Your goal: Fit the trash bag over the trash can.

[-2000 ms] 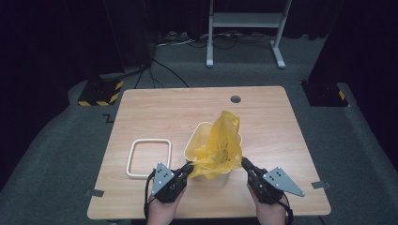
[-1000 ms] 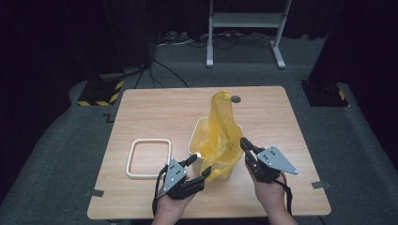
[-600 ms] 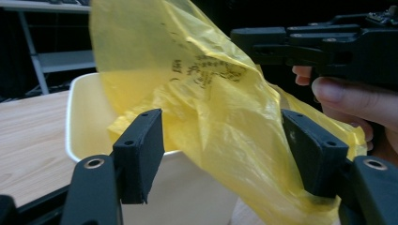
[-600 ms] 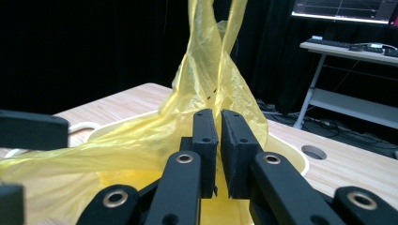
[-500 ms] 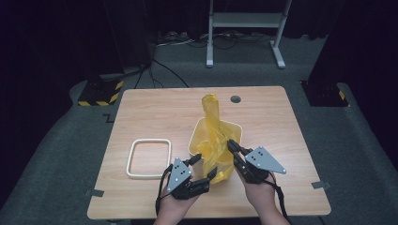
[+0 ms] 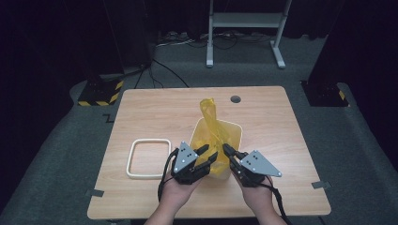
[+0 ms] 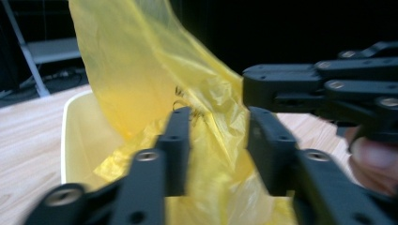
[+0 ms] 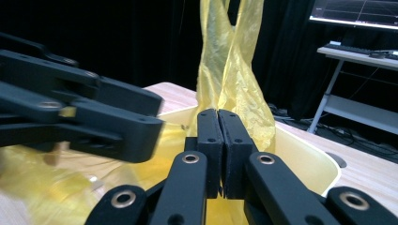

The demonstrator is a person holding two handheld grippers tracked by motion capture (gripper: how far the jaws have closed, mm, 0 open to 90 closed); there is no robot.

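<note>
A pale yellow bin (image 6: 232, 129) stands near the middle of the wooden table (image 6: 155, 108), a little toward the near edge, and a yellow plastic bag (image 6: 212, 126) sits in it. The bag's long axis runs up and away: it rises out of the bin as a twisted strip whose tip leans toward the far side, while its lower part drapes over the bin's near rim, straight in front of both hands.

The right gripper (image 6: 229, 151) comes in from the near right, its jaws pressed together; in the right gripper view (image 8: 218, 117) yellow film lies around and below the closed tips, so it looks to be pinching a fold of the bag at the near rim. The left gripper (image 6: 207, 153) comes in from the near left. Its jaws have just been closing, and in the left gripper view (image 7: 217, 136) crumpled film bulges between them with a gap showing; I cannot tell whether the pads press on it yet.

The two grippers sit just beside each other at the near rim, nearly tip to tip, with the left slightly farther left. The next move probably depends on both gripping this near edge, then pulling apart.

A white rectangular frame (image 6: 149, 158) lies flat to the left of the bin, well apart from the bag.
</note>
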